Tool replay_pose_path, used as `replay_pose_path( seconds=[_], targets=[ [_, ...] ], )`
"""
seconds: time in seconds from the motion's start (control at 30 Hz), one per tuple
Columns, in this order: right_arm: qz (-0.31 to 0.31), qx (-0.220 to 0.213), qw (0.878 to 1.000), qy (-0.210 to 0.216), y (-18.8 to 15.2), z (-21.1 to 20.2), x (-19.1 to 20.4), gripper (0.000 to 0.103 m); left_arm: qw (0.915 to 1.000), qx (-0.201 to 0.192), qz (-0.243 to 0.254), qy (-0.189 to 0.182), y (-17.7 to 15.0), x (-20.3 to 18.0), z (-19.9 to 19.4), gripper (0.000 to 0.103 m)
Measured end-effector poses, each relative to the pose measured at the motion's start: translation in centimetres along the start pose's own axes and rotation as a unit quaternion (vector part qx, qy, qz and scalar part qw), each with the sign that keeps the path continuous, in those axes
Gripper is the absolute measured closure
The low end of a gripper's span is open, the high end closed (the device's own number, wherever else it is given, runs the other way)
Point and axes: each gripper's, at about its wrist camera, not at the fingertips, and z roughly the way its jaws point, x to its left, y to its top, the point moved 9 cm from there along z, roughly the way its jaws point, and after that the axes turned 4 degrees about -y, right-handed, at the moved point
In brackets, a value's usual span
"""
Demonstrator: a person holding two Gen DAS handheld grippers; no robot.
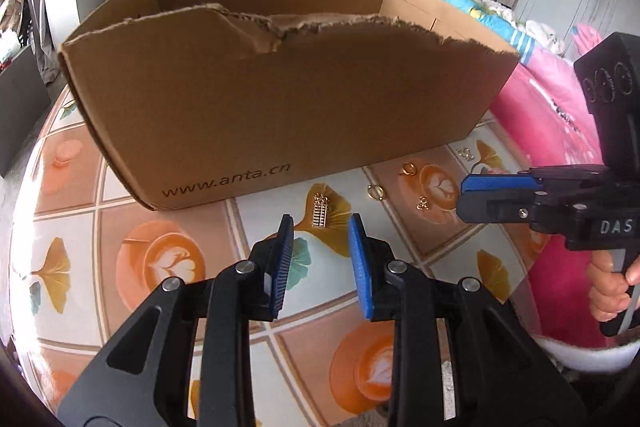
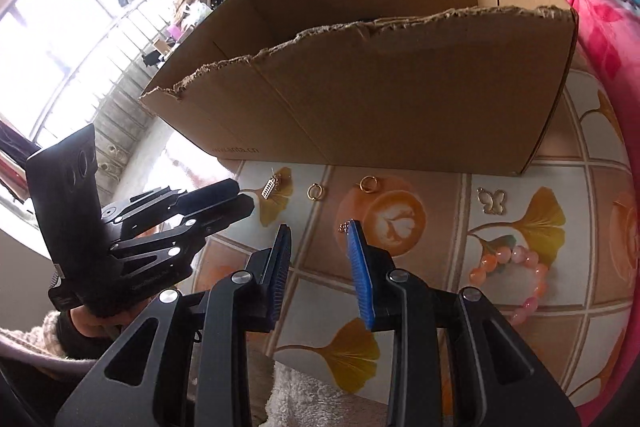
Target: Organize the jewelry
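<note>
Left wrist view: left claw (image 1: pixel 320 223) stands partly open, nothing between its pads, aimed at the abacus charm (image 1: pixel 321 211) lying on the bench (image 1: pixel 80 227) just in front of the cardboard box (image 1: pixel 280 99). At 3 o'clock of the charm, gold rings (image 1: pixel 375 191) and a small clasp (image 1: pixel 422 203) are seen loose. Right claw (image 2: pixel 320 227) is likewise partly open and empty; a butterfly pendant (image 2: pixel 492 201) and pink bead bracelet (image 2: pixel 516 275) lie at its 3 o'clock. Box contents cannot be seen. Judged: every visible piece remains unsorted.
</note>
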Motion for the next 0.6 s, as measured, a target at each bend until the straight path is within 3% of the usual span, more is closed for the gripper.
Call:
replay_pose_path(
  seconds=[0.13, 0.33, 0.6],
  targets=[
    [-0.003, 0.002, 1.0, 0.0, 0.0, 0.3, 0.2, 0.073, 0.9993, 0.003, 0.028, 0.024, 0.3, -0.1, 1.1, 0.078],
    [0.003, -0.005, 1.0, 0.002, 0.5, 0.2, -0.1, 0.073, 0.9953, -0.001, 0.075, 0.06, 0.7, -0.4, 1.4, 0.099],
    [0.008, -0.008, 1.0, 0.001, -0.3, 0.0, -0.5, 0.073, 0.9963, -0.015, 0.068, 0.049, 0.1, -0.3, -0.3, 0.099]
  ],
)
